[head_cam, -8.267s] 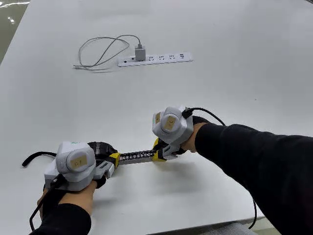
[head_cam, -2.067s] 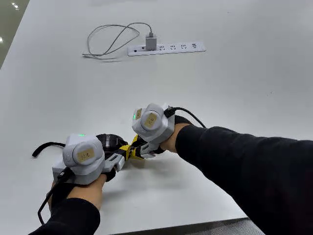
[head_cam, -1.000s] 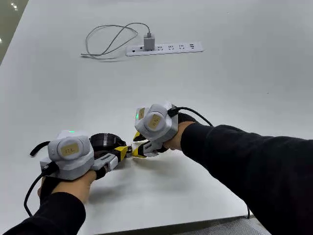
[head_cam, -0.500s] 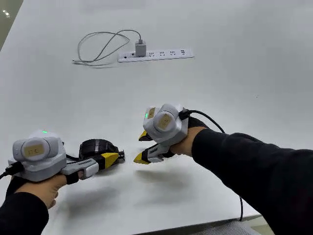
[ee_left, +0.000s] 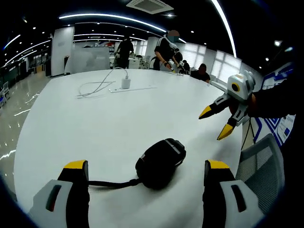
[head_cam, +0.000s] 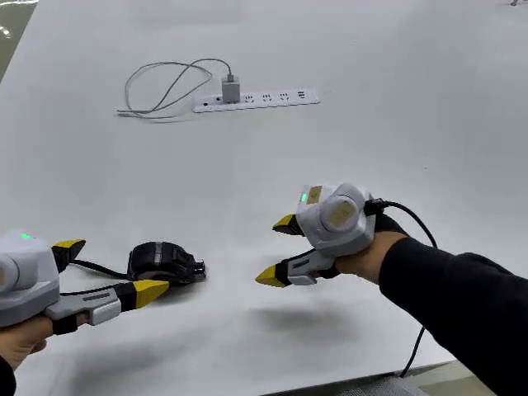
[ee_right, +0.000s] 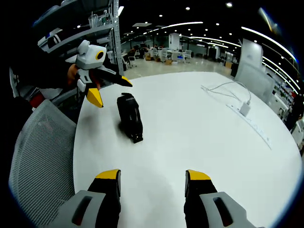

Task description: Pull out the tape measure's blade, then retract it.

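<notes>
One black tape measure lies on the white counter near its near edge, blade wound in. Its strap trails toward the left hand-held gripper, whose jaws are spread around nothing. The right hand-held gripper hovers near, likewise spread. A power strip sits toward the far edge.

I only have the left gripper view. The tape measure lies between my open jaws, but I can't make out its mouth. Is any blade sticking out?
Observer: No. In the head view the tape measure shows just the end hook at its mouth, on the side toward the right gripper.
Operator: Is that gripper's status light on?
Observer: Yes, a green light glows on top of its body.
</notes>
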`<state>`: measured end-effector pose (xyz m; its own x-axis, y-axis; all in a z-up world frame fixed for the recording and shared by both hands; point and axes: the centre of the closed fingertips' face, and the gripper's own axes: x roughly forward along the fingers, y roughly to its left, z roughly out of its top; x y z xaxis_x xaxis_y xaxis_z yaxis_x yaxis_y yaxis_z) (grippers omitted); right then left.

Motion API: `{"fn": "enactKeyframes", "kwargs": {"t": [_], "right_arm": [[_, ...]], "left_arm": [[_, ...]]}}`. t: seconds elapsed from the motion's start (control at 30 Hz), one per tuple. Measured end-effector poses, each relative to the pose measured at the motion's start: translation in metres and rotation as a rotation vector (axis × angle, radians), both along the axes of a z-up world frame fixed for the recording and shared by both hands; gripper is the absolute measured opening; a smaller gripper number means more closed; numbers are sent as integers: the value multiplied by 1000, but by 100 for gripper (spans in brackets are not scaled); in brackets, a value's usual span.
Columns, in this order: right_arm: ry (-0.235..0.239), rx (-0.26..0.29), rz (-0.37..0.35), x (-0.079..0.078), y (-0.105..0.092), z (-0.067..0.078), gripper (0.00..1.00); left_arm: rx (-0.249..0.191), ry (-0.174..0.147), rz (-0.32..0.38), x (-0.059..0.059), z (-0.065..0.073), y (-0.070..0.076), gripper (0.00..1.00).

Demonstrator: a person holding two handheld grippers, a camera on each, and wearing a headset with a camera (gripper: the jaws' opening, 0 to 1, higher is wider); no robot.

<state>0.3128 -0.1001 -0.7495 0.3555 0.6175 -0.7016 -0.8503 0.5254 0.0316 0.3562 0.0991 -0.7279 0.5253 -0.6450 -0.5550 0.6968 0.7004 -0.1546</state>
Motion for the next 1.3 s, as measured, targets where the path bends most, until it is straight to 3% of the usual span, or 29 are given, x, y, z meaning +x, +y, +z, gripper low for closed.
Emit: {"fn": "enactKeyframes", "kwargs": {"t": [0.07,0.1,0.13,0.2,0.27,0.47,0.7,0.77,0.83,0.97,1.03,1.17,1.23,1.3], "right_arm": [[-8,5,-8,-5,-7,3,54],[-15,16,-15,-8,-11,6,56],[-15,19,-17,-11,-13,7,57],[-19,25,-21,-16,-19,9,60],[-32,20,-24,-21,-26,11,64],[-56,55,-59,-23,-44,20,72],[-77,48,-103,-26,-73,23,79],[-88,48,-115,-28,-82,21,81],[-88,46,-125,-30,-89,19,83],[-76,34,-151,-39,-108,11,86],[-65,33,-170,-43,-117,9,88],[-64,23,-189,-48,-134,4,90],[-64,-7,-193,-53,-142,1,90],[-59,-8,-195,-57,-148,0,90]], "left_arm": [[13,-16,-26,-2,2,4,99],[12,-77,-57,1,8,4,99],[28,-88,-64,1,9,7,99],[66,-54,-73,-3,3,14,99],[68,-78,-94,-4,5,16,99],[89,-80,-119,-9,4,29,99],[110,-71,-138,-16,1,40,99],[125,-84,-131,-16,1,45,99],[124,-70,-126,-18,-1,46,99],[152,-81,-131,-22,-8,51,99],[145,-98,-142,-24,-7,51,99],[146,-95,-138,-26,-10,54,99],[142,-90,-137,-27,-10,55,99],[149,-103,-142,-27,-10,55,99]]}}
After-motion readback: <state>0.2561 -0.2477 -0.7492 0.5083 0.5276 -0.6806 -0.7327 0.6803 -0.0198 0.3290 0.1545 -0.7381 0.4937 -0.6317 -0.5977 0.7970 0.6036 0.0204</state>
